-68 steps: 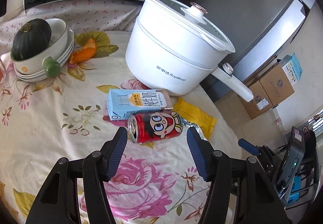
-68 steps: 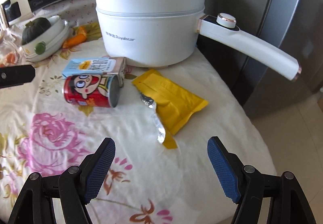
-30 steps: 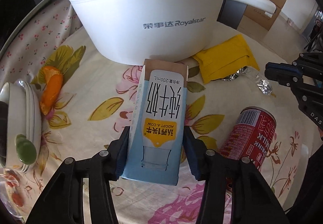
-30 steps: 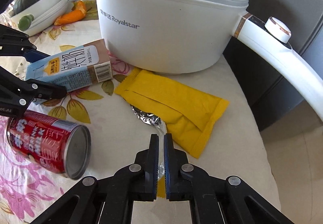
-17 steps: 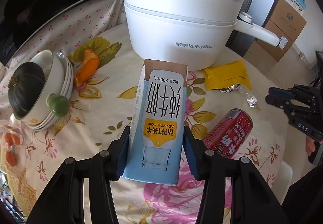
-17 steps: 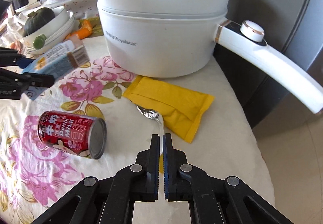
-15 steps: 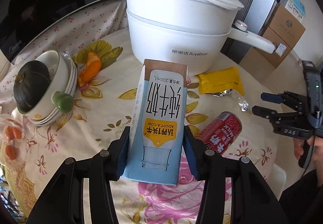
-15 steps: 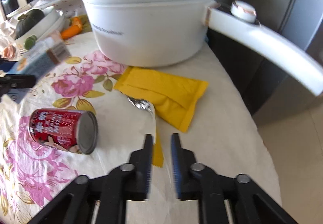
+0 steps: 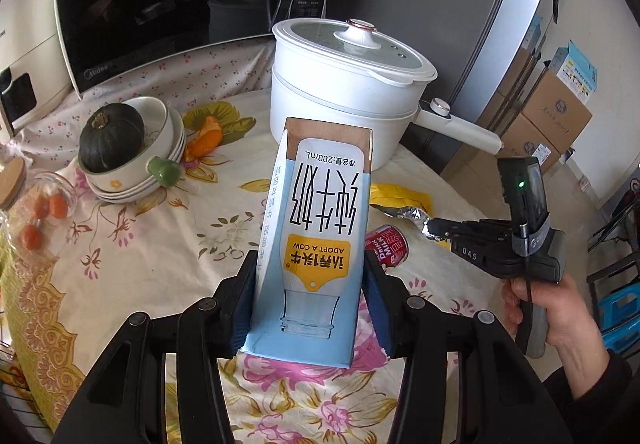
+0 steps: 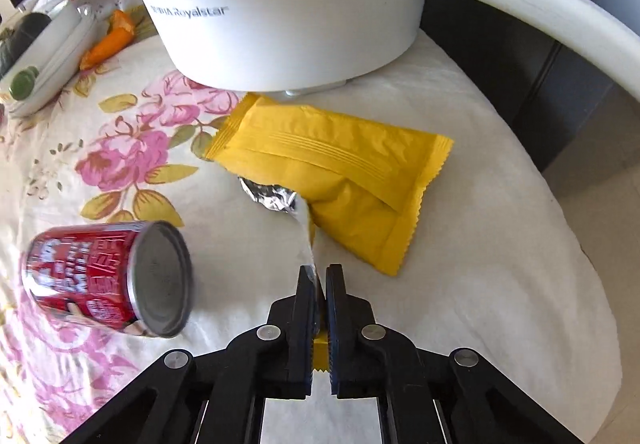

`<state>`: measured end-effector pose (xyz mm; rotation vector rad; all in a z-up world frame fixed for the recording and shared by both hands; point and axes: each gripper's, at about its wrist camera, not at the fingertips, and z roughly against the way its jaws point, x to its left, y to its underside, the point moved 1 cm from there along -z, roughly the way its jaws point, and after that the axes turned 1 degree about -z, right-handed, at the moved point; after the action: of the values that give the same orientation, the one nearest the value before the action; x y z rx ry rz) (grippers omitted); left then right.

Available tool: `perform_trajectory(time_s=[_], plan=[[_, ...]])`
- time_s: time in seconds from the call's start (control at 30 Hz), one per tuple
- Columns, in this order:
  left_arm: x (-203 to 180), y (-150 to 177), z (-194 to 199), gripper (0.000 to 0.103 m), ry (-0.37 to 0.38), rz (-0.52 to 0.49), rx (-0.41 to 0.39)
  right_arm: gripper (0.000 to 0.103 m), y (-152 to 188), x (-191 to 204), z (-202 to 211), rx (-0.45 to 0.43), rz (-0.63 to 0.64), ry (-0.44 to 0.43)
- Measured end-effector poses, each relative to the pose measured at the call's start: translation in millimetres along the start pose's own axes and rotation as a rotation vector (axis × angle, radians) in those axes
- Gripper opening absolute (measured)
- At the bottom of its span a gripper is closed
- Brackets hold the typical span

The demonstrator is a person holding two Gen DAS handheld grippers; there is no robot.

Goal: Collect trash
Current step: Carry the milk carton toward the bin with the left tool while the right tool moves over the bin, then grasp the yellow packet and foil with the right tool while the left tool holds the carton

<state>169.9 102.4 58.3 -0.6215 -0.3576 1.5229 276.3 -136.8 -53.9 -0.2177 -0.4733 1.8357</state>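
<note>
Blue pads of our left gripper (image 9: pixel 310 302) press on both sides of a pale blue milk carton (image 9: pixel 318 240), which fills the middle of the left wrist view, printed side toward the camera and upside down, held above the floral tablecloth (image 9: pixel 132 244). Behind it, in the upper middle, stands a white electric pot (image 9: pixel 344 83) with a long handle, and in the upper left a microwave (image 9: pixel 160 3). At left centre we see a dark green squash (image 9: pixel 110 135) in a stack of bowls (image 9: pixel 168 131), with an orange peel (image 9: pixel 204 139) just beside them.

At the right of that view a hand (image 9: pixel 560 308) holds our right gripper (image 10: pixel 318 276). In the right wrist view its fingers (image 10: pixel 306 296) have just closed onto the tail of a torn wrapper strip (image 10: pixel 304 228), silver foil crumpled at its far end and a yellow edge showing low between the fingers. We cannot quite tell whether the strip is joined to the yellow snack packet (image 10: pixel 340 171) lying flat in the middle of the frame, just in front of the pot; the foil touches its lower edge. A red drink can (image 10: pixel 108 276) lies on its side at the left, well apart from the packet, its bottom toward the camera.
</note>
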Motion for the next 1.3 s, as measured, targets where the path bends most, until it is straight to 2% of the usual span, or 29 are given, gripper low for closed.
perform_trajectory(time_s=[0.1, 0.2, 0.33, 0.43, 0.53, 0.6, 0.63, 0.67, 0.77, 0.97, 1.07, 1.13, 1.2, 1.3], plan=[[-5.5, 13.9, 12.9, 0.052, 0.043, 0.032, -0.021, 0.000, 2.6, -7.8, 32.3, -0.067, -0.068, -0.058], [-17.7, 29.9, 22.4, 0.052, 0.131, 0.061, -0.030, 0.000, 12.5, -19.0, 66.4, -0.127, -0.129, -0.121], [-50.4, 53.9, 26.8, 0.052, 0.233, 0.037, -0.018, 0.000, 33.1, -20.1, 109.1, -0.178, -0.149, -0.174], [-75.1, 70.2, 23.9, 0.052, 0.269, -0.001, 0.005, 0.000, 49.1, -13.3, 137.6, -0.185, -0.115, -0.174], [-87.7, 80.9, 18.8, 0.052, 0.277, 0.003, 0.030, 0.003, 71.0, -9.1, 131.9, -0.119, -0.077, -0.175], [-92.8, 83.8, 18.1, 0.052, 0.266, 0.010, 0.036, 0.019, 85.7, -18.7, 121.5, -0.071, -0.094, -0.121], [-94.1, 84.6, 19.1, 0.052, 0.252, 0.004, 0.032, 0.043, 93.6, -24.9, 115.7, -0.038, -0.095, -0.087], [-96.7, 85.3, 19.8, 0.052, 0.241, -0.001, 0.025, 0.057, 98.9, -26.2, 111.1, -0.012, -0.097, -0.059], [-93.2, 89.4, 19.2, 0.052, 0.253, 0.041, 0.027, 0.058, 100.1, -20.2, 91.3, 0.014, -0.065, -0.034], [-78.8, 99.2, 13.2, 0.052, 0.239, 0.088, 0.045, 0.066, 85.5, -17.3, 66.7, -0.004, -0.075, -0.018], [-66.9, 101.4, 12.4, 0.052, 0.229, 0.110, 0.046, 0.077, 71.1, -18.9, 54.7, -0.011, -0.101, -0.015], [-57.4, 101.4, 12.7, 0.052, 0.222, 0.126, 0.043, 0.080, 60.2, -16.2, 46.2, -0.019, -0.091, -0.004], [-47.9, 100.5, 12.7, 0.052, 0.212, 0.139, 0.038, 0.082, 51.9, -7.2, 39.7, -0.030, -0.039, 0.014], [-34.1, 99.3, 11.3, 0.052, 0.195, 0.163, 0.037, 0.089, 46.6, 17.7, 23.7, -0.037, 0.140, 0.072]])
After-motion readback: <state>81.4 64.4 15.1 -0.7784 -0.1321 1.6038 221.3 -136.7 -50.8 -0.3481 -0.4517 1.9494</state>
